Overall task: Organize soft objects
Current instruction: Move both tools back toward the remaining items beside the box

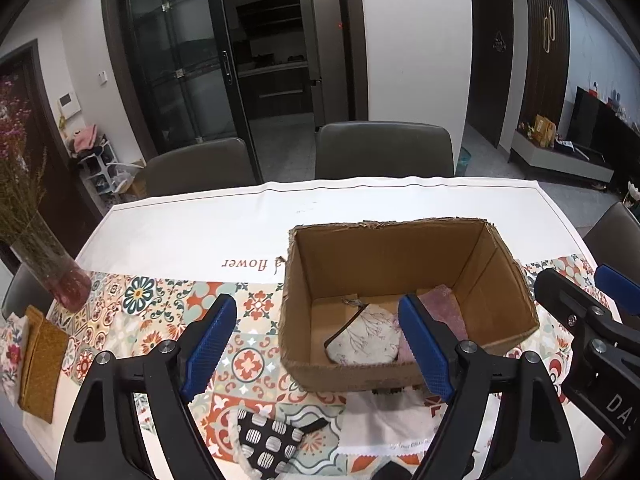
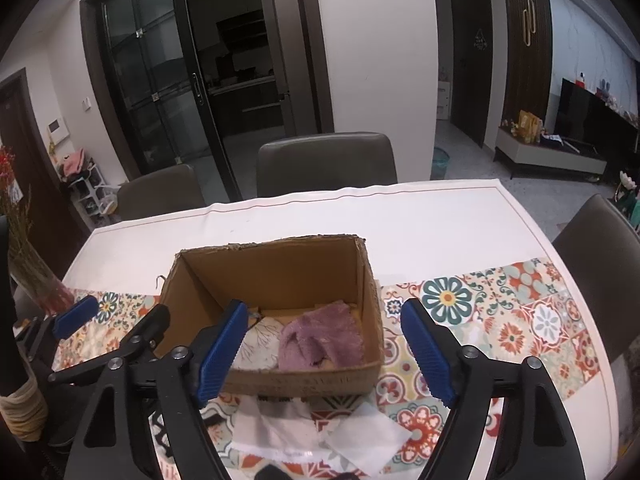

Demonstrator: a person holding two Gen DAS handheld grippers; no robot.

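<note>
An open cardboard box (image 1: 380, 372) (image 2: 304, 380) stands on the patterned table runner. Inside it lie a pale pouch with a branch print (image 1: 364, 342) (image 2: 260, 344) and a mauve fuzzy cloth (image 1: 446, 308) (image 2: 320, 338). My left gripper (image 1: 320, 344) is open in front of the box's near left corner, nothing between its blue pads. My right gripper (image 2: 326, 350) is open too, spread across the box's near wall, empty. In front of the box lie white cloths (image 1: 384, 424) (image 2: 320, 432) and a black-and-white patterned piece (image 1: 272, 440). A mustard pouch (image 1: 42, 364) lies far left.
A glass vase of dried flowers (image 1: 52, 268) (image 2: 36, 280) stands at the table's left. Grey chairs (image 1: 384, 148) (image 2: 326, 162) line the far edge, another (image 2: 600, 264) on the right. The far half of the table is bare white cloth (image 1: 224, 224).
</note>
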